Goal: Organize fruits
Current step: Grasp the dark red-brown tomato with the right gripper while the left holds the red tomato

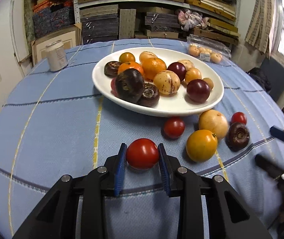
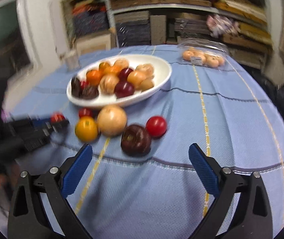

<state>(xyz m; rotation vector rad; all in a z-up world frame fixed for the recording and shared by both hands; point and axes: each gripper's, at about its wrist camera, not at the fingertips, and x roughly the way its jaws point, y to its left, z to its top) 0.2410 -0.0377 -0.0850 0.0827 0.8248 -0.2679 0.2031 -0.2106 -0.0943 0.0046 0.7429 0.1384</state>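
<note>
In the left wrist view we are holding the left gripper (image 1: 142,151) clamped on a red tomato (image 1: 142,153), both blue pads touching its flanks, low over the blue tablecloth (image 1: 52,131) and well short of the white bowl (image 1: 158,110). We are judging the tomato as light, smooth and easily bruised, so a gentle squeeze across its widest part seems wise. Whether it is resting on the cloth or lifted, we cannot tell. The right gripper is appearing only as a dark blur at the right edge.

In the right wrist view we are keeping the right gripper (image 2: 141,152) spread wide, nothing between its pads, pointing at a dark purple fruit (image 2: 136,140) lying just ahead. Motion blur is smearing everything here; the left gripper is showing at the left as a dark smear.
</note>
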